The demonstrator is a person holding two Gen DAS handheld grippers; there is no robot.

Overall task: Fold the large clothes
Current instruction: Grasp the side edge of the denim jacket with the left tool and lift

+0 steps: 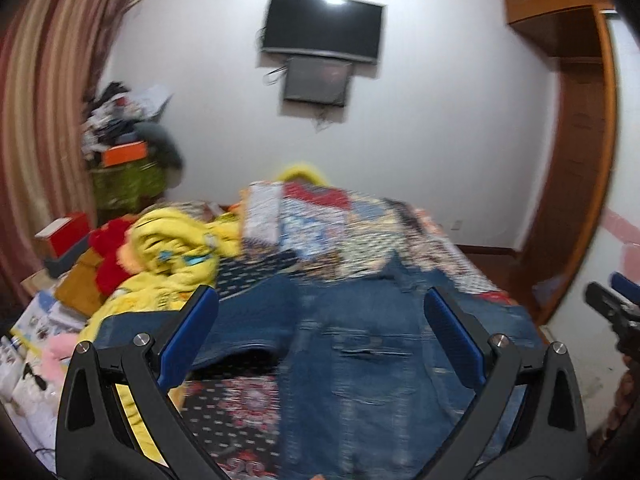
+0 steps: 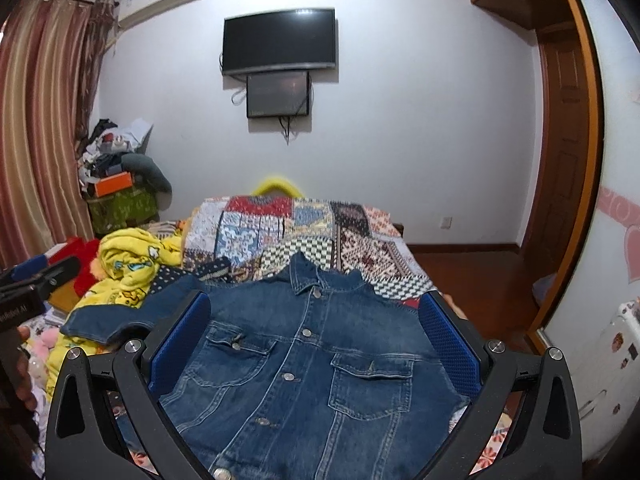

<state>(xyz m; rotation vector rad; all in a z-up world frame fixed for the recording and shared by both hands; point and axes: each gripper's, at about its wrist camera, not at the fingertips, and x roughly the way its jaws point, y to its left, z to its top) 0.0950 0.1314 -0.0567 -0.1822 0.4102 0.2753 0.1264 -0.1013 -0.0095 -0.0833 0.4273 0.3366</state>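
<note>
Jacket point(image 2: 304, 360) lies front-up, buttoned, flat on the bed point(image 2: 360, 240), collar toward the TV point(image 2: 279, 40). One sleeve point(image 2: 112, 320) is spread out beside the yellow blanket point(image 2: 132, 264). No fold made yet. Left claw point(image 1: 320, 332) and right claw point(image 2: 316, 344) both hover wide open, empty.

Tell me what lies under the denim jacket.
The denim jacket is spread front-up on a patchwork quilt covering the bed. Its left sleeve overlaps a yellow garment. Whatever lies beneath the jacket's middle is covered.
</note>
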